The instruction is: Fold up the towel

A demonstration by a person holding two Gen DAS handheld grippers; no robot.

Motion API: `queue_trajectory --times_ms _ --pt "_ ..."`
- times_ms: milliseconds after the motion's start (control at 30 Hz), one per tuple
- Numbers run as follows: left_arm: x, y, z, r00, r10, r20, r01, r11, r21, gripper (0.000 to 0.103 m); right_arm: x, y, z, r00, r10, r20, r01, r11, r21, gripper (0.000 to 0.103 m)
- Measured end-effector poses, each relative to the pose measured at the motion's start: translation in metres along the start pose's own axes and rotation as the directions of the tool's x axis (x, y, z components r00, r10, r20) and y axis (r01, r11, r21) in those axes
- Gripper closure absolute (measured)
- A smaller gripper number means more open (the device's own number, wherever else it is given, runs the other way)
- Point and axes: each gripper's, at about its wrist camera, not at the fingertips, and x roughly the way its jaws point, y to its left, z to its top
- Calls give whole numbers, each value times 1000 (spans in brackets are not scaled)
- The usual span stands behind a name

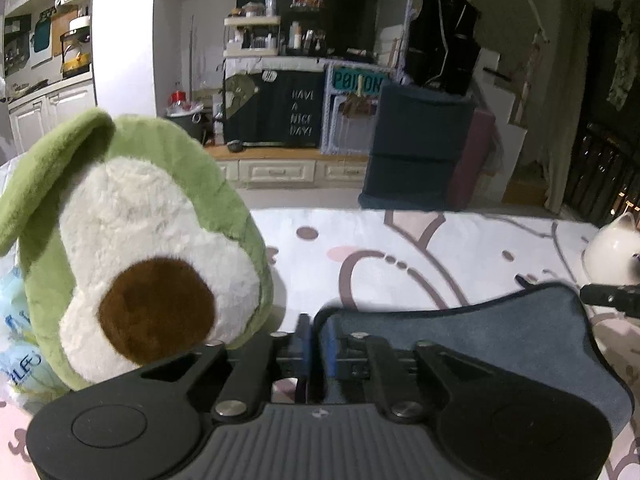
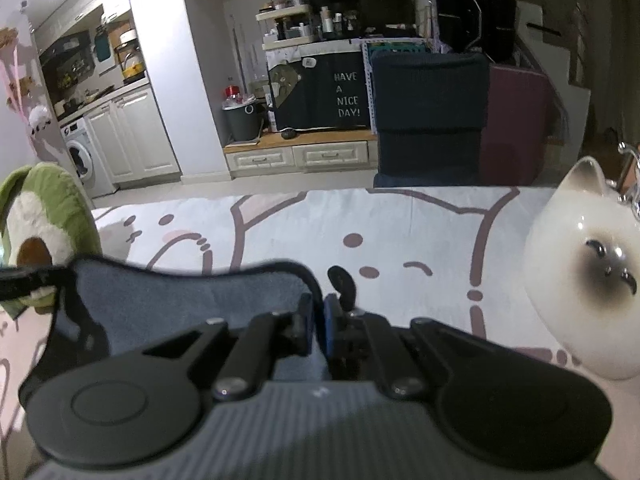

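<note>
1. My left gripper has its blue pads nearly together, pinching the left edge of the grey-blue towel.
2. From the left wrist view, the towel stretches away to the right of the gripper, its dark-trimmed upper edge lifted and sagging in the middle, over the bench with its white cover and pink cartoon print.
3. My right gripper is likewise closed on the towel's right edge, blue pads tight on the fabric.
4. In the right wrist view the towel hangs to the left of the gripper, spanning across to the other gripper's dark finger at the far left edge.
5. The avocado plush stands just left of my left gripper, close to it; I cannot tell whether it touches the towel.
6. A white ceramic cat with a dark face sits on the bench to the right of my right gripper, apart from the towel.
7. A printed plastic bag shows behind the plush at the left edge.
</note>
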Motion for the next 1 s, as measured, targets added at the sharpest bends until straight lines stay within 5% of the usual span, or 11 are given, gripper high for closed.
queue_trajectory --times_ms 67,100,300,567,1000 --pt "2 1 -1 1000 4 -19 -4 1000 -3 52 -1 -1 0 1000 16 -6 -16 1000 14 59" --pt "2 1 -2 1000 6 -25 -6 1000 -2 47 -2 0 0 1000 19 -6 -18 1000 15 45" --pt "0 0 -8 998 18 -60 -18 1000 1 18 -3 3 1 999 17 -28 -16 1000 16 11" --pt "-2 -2 -8 997 25 -77 -23 1000 17 1 -4 7 -2 999 13 -42 -13 1000 -1 0" --pt "-16 -10 -5 994 2 -107 0 1000 16 0 -11 13 -1 998 -4 -56 4 1000 -9 0"
